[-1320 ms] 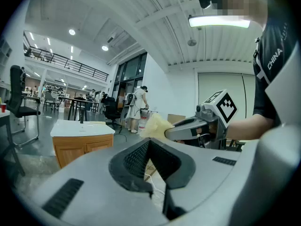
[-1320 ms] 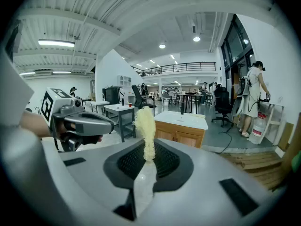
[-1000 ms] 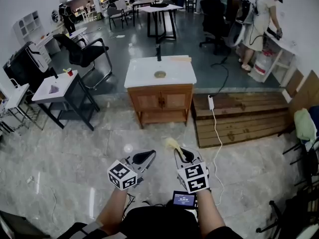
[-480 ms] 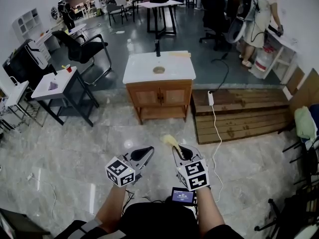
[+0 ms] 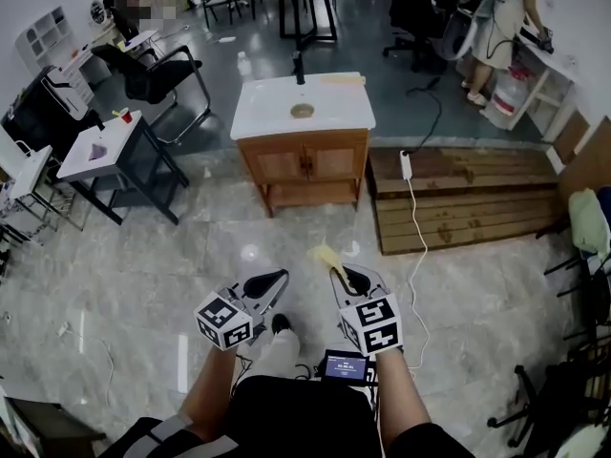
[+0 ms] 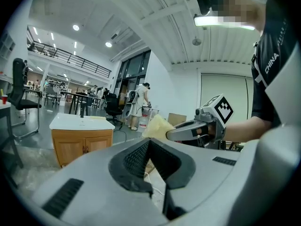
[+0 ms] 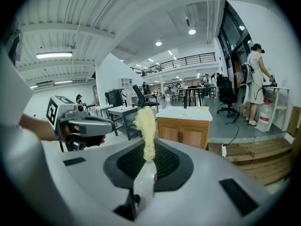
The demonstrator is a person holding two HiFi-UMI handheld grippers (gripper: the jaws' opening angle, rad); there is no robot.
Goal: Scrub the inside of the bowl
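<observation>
Above a grey marble floor (image 5: 143, 284), close in front of the person, two hand-held grippers point forward side by side. The left gripper (image 5: 275, 278) has its black jaws pressed together with nothing between them. The right gripper (image 5: 345, 277) pinches a pale yellow fluffy scrubbing sponge (image 5: 327, 256), which sticks out beyond the jaw tips and leans toward the left gripper. Well apart from both, farther across the floor, stands a wooden cabinet with a white top, the bench (image 5: 329, 113). A slim black faucet (image 5: 299, 68) rises at the bench's far edge. Near the middle of the bench top sits a small round tan bowl (image 5: 303, 111), too small to show any detail. Just right of the bench lies a low wooden pallet (image 5: 468, 208), and a white cable (image 5: 412, 227) trails from it across the floor.
</observation>
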